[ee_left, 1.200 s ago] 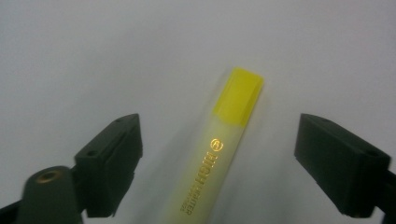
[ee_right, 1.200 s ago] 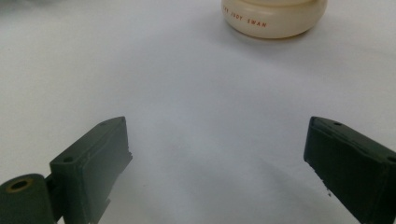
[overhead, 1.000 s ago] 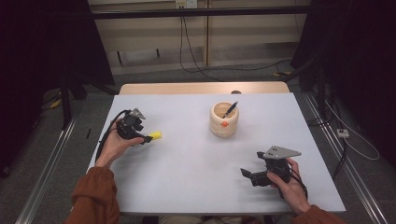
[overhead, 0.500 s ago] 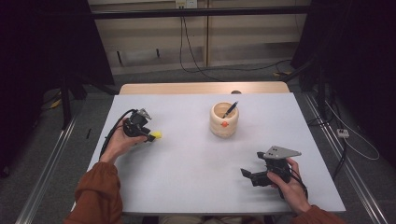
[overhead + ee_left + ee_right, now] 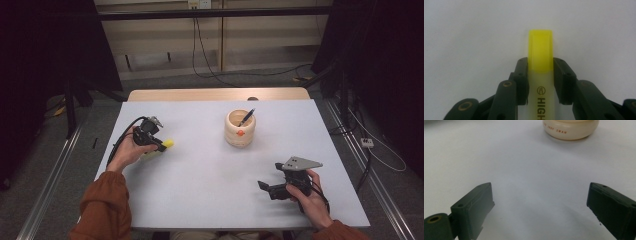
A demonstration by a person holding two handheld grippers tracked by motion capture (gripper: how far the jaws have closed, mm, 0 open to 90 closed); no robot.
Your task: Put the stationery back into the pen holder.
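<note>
The left gripper is clamping the yellow highlighter at the table's left for carrying toward the cup, while the right gripper is idling near-right, jaws apart.

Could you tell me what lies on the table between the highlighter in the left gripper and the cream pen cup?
Nothing: in the high view the stretch of white table between the highlighter, held by the left gripper, and the pen cup is bare.

Wide jaws, cream holder ahead
</note>
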